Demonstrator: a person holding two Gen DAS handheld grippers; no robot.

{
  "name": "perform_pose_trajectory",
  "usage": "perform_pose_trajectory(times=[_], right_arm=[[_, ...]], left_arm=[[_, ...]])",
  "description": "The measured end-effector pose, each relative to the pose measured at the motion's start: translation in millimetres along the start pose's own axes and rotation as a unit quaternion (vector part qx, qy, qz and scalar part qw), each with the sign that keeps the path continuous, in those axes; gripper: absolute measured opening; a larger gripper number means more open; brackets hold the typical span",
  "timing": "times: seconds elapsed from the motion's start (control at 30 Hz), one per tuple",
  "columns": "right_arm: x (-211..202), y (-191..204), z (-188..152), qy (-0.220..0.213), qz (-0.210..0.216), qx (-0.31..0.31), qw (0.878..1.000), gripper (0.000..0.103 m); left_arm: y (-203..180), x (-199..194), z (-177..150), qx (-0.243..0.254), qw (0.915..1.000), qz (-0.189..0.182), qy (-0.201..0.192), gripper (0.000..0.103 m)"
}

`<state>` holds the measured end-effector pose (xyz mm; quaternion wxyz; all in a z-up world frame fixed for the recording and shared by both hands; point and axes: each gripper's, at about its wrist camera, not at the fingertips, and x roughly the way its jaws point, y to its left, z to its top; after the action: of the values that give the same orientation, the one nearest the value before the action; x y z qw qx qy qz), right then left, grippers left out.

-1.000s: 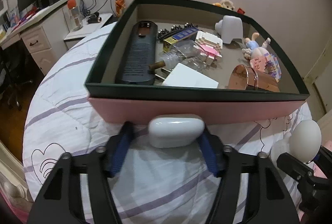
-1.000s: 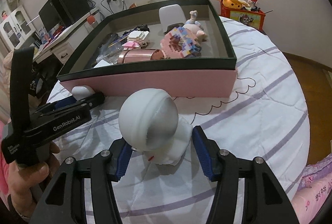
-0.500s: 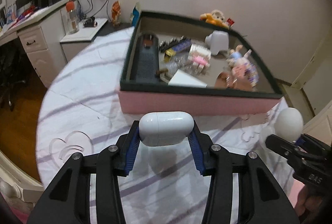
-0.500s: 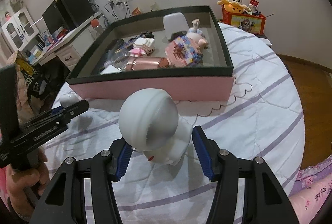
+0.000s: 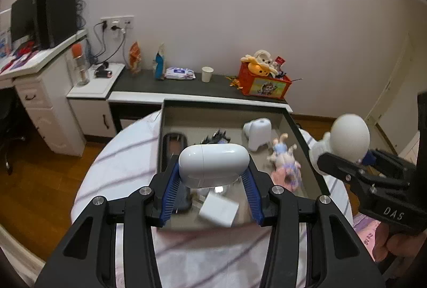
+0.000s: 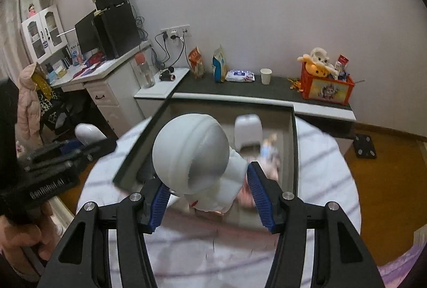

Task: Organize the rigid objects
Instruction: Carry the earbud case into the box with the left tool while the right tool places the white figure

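The left gripper [image 5: 212, 190] is clamped on a white case [image 5: 213, 164], its blue pads pressing both ends — the case sits at centre frame, above the open box [image 5: 307, 144] on the bed [image 5: 117, 154]. The right gripper [image 6: 208, 201] grips a white round-headed figure [image 6: 192, 154] by its body, lower centre of its view, also over the box. Inside lie a white block [image 5: 218, 210], a doll [image 5: 284, 158] and a white jug-shaped item [image 5: 257, 132].
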<state>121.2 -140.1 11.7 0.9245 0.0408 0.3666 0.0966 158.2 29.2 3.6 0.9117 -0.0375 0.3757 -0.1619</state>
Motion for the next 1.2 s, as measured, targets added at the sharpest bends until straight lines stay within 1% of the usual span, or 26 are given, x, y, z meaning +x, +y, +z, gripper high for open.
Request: perform_pose_trajectory(times=[0.1,0.17,0.2,0.27,0.4,0.43,0.6,0.73,0.77,0.8,0.83,0.87,0.93,1.0,1.07,1.17,1.2], right_arm=[[23,-4,20,0.024,-0.007,-0.008,1.000,0.057],[38,-6,26,0.039,-0.013,-0.012,0.999,0.057],[52,-10,28,0.054,-0.017,-0.012,0.998,0.057],[68,-16,25,0.074,-0.018,-0.009,0.997,0.057],[103,-26,14,0.112,-0.015,0.001,0.994,0.057],[106,-28,13,0.116,-0.014,0.002,0.993,0.057],[118,-33,6,0.130,-0.014,0.005,0.991,0.058],[120,-32,7,0.131,-0.020,-0.003,0.991,0.058],[120,-32,7,0.131,-0.020,-0.003,0.991,0.058],[120,-33,6,0.129,-0.020,-0.002,0.991,0.058],[120,-32,7,0.128,-0.019,-0.001,0.992,0.061],[119,-33,7,0.127,-0.023,-0.001,0.992,0.063],[116,-33,7,0.122,-0.029,-0.001,0.992,0.073],[113,-33,7,0.121,-0.030,-0.003,0.992,0.081],[112,-33,7,0.124,-0.033,-0.007,0.992,0.081],[106,-31,6,0.124,-0.042,-0.008,0.991,0.086],[103,-31,5,0.122,-0.046,-0.006,0.991,0.090]], left_arm=[[-5,24,16,0.007,0.9999,0.000,0.011,0.046],[-6,44,23,0.007,0.9996,0.000,0.026,0.046],[-6,55,25,0.006,0.9994,0.001,0.035,0.046],[-6,76,26,0.009,0.9986,0.006,0.051,0.046],[-8,112,17,0.013,0.9963,0.010,0.084,0.046],[-8,120,14,0.012,0.9956,0.010,0.092,0.046],[-7,137,8,0.013,0.9938,0.012,0.110,0.046],[-9,140,7,0.022,0.9926,0.031,0.115,0.047],[-9,140,7,0.023,0.9924,0.035,0.116,0.050],[-11,138,6,0.025,0.9923,0.037,0.115,0.059],[-11,137,6,0.026,0.9921,0.044,0.115,0.061],[-10,135,6,0.026,0.9919,0.052,0.113,0.066],[-6,132,6,0.022,0.9920,0.057,0.111,0.072],[-1,128,6,0.017,0.9918,0.063,0.110,0.084],[1,124,6,0.019,0.9916,0.069,0.108,0.089],[1,116,5,0.022,0.9910,0.076,0.109,0.092],[1,113,3,0.020,0.9909,0.076,0.109,0.094]])
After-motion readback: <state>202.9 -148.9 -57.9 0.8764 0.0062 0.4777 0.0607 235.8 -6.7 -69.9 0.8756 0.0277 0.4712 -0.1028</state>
